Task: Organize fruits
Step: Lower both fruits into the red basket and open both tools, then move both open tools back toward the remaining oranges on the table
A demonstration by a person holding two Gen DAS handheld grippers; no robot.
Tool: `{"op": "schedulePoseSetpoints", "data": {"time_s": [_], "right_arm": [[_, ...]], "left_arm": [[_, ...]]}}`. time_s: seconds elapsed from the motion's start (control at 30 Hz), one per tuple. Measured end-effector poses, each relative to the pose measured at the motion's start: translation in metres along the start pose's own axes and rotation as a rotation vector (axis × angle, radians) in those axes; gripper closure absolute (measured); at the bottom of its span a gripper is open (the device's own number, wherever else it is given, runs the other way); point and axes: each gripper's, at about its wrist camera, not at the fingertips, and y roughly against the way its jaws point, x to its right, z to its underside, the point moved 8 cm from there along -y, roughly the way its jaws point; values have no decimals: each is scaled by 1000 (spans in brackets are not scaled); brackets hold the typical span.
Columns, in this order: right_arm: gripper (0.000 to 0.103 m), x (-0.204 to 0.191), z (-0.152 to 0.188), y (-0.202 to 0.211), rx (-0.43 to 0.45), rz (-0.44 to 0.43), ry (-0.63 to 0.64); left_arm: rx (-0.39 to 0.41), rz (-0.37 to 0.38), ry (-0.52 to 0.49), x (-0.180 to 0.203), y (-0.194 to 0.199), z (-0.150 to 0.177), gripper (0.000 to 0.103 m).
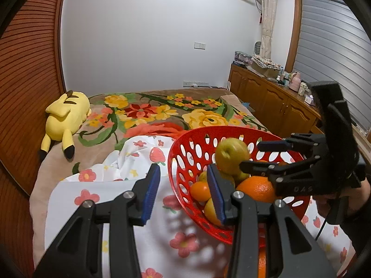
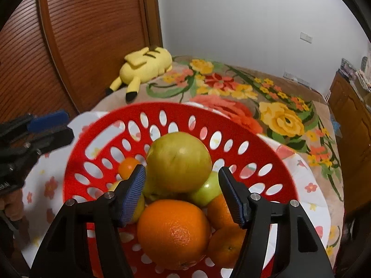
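A red perforated basket stands on a white flowered cloth and holds several fruits. A yellow-green apple tops the pile, above a big orange, a green apple and small oranges. My right gripper hangs open over the pile, its tips beside the yellow-green apple, with red basket showing past the right pad. My left gripper straddles the basket's near-left rim, jaws narrow, one pad outside and one inside, the rim wedged slantwise between them.
A yellow plush toy lies at the far left of the bed's flowered blanket. A louvred wooden door runs along the left. A cluttered wooden cabinet lines the right. A hand holds the right gripper.
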Motion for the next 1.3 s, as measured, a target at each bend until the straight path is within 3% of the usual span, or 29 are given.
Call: {"op": "schedulePoseSetpoints", "data": {"time_s": [0.63,1.3], "right_arm": [[36,-6,24,52,74,19,-11],[36,-27,102,107,133,37,-59]], "left_arm": [[27,-22,-37,11,35,6,62],[18,-5,-76,53,69,53,57]]}}
